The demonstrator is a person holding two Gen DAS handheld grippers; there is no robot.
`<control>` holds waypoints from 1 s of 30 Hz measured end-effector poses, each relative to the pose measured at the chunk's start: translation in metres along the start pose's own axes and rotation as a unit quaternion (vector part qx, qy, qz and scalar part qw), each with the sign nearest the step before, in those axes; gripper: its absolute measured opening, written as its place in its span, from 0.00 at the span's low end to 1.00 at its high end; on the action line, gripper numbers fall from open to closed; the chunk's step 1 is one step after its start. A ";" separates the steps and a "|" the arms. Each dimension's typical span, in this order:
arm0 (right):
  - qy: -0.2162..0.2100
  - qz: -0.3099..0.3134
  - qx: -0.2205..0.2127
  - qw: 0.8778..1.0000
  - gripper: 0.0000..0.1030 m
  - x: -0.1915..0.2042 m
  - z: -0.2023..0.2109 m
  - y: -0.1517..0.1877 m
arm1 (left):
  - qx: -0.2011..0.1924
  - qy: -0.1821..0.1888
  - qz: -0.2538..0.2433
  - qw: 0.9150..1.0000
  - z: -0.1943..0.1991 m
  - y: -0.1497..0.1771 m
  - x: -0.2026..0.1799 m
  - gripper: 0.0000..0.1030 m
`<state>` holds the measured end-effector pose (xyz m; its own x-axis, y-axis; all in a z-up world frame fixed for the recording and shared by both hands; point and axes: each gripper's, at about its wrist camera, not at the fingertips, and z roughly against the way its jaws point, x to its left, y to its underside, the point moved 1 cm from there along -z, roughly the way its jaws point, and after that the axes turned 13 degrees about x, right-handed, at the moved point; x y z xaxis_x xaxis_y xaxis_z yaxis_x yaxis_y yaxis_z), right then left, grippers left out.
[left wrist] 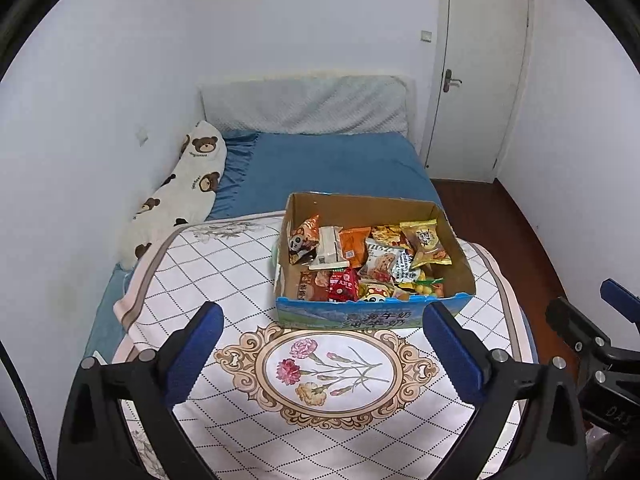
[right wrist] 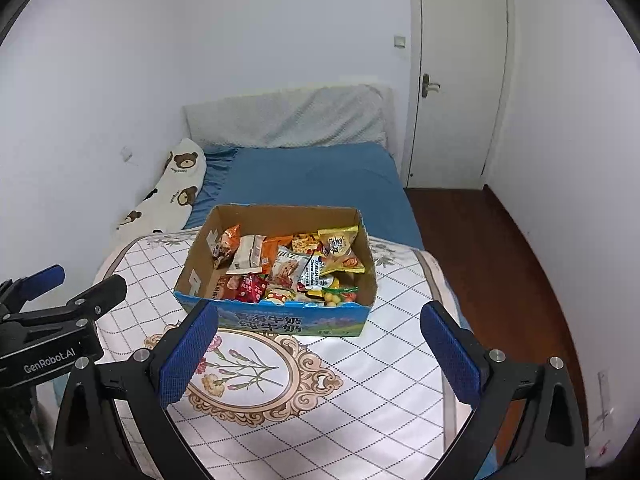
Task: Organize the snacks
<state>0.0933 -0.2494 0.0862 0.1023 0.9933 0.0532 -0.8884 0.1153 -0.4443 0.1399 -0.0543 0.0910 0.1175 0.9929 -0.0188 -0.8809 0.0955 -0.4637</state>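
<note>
An open cardboard box (left wrist: 352, 317) with a blue printed front stands on a white quilted mat on the bed. It also shows in the right wrist view (right wrist: 280, 322). It is full of several snack packets (left wrist: 372, 260), also visible in the right wrist view (right wrist: 288, 264): orange, red, yellow and white wrappers. My left gripper (left wrist: 323, 320) is open and empty, hovering above the mat in front of the box. My right gripper (right wrist: 319, 318) is open and empty, at the same distance from the box. Each gripper shows at the other view's edge.
The white mat with a floral medallion (left wrist: 332, 368) covers the near part of a blue bed (left wrist: 332, 164). A bear-print pillow (left wrist: 184, 188) lies along the left wall. A grey headboard cushion (left wrist: 304, 104), a white door (left wrist: 480, 72) and wooden floor (right wrist: 500, 260) lie beyond.
</note>
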 end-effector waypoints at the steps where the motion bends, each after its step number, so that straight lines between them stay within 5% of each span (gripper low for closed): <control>1: 0.001 -0.001 0.001 1.000 1.00 -0.001 -0.005 -0.002 | 0.000 -0.003 -0.001 1.000 -0.004 -0.002 -0.001 0.99; 14: 0.013 -0.014 0.016 1.000 1.00 -0.011 -0.059 -0.029 | 0.031 -0.012 -0.005 0.999 -0.053 -0.021 -0.013 0.99; 30: 0.021 -0.019 0.022 0.999 1.00 -0.012 -0.071 -0.038 | 0.033 -0.013 -0.003 0.999 -0.059 -0.029 -0.014 0.99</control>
<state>0.1572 -0.2659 0.0388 0.1546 0.9875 0.0308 -0.9020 0.1538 -0.4033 0.1912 -0.0752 0.0522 0.1123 0.9936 0.0074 -0.9082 0.1057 -0.4051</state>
